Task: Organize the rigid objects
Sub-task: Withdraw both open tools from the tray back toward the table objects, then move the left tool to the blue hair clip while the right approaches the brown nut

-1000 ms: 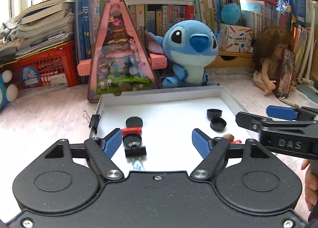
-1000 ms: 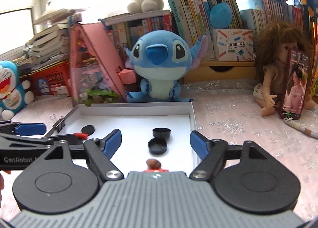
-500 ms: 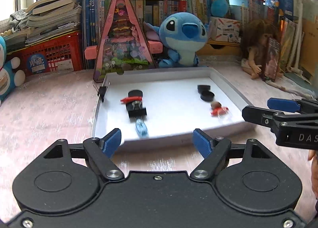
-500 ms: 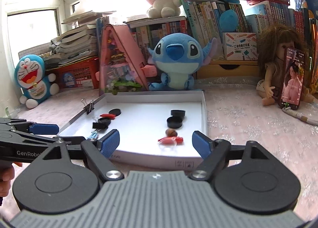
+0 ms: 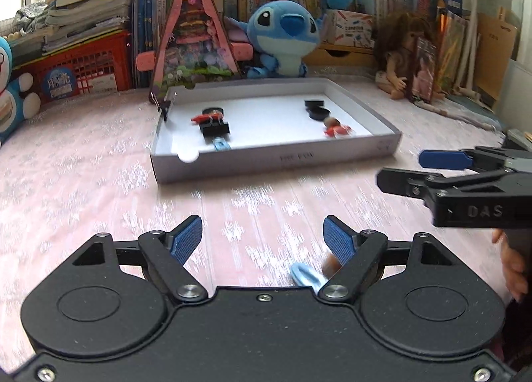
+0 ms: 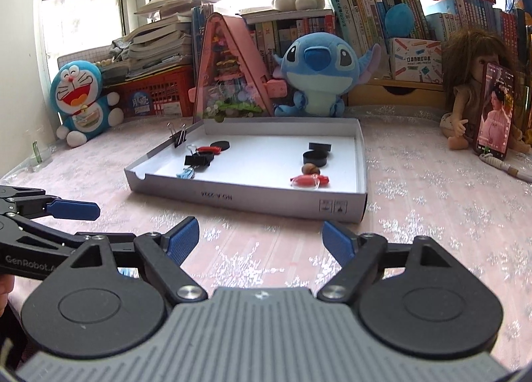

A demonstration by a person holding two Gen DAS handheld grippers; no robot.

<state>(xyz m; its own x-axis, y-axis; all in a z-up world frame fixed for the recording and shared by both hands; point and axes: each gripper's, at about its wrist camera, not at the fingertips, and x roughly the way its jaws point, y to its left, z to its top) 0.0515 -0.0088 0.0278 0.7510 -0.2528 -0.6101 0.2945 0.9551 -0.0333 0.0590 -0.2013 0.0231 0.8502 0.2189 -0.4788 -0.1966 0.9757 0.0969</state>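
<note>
A shallow white box lid [image 5: 266, 159] [image 6: 252, 197] lies on the pink tablecloth. On its left side lie a black binder clip [image 5: 216, 129] [image 6: 198, 159], a red clip [image 5: 206, 116], a black round cap [image 6: 220, 145] and a blue clip [image 5: 221, 144]. On its right lie two black caps [image 5: 317, 109] [image 6: 316, 154], a brown bead [image 6: 311, 169] and a red piece [image 5: 337, 130] [image 6: 309, 179]. My left gripper [image 5: 264, 239] is open and empty, well in front of the lid. My right gripper [image 6: 261, 237] is open and empty too. A light blue ring [image 5: 306, 277] lies on the cloth by the left gripper's right finger.
Behind the lid stand a pink triangular toy house [image 5: 193, 36], a blue Stitch plush [image 6: 319, 72], books and a red crate [image 5: 83, 72]. A doll with a phone [image 6: 492, 112] sits at the right, a Doraemon plush [image 6: 83, 99] at the left.
Both grippers have pulled back from over the lid, toward me. The whole lid with its front wall now shows ahead. Both stay open.
</note>
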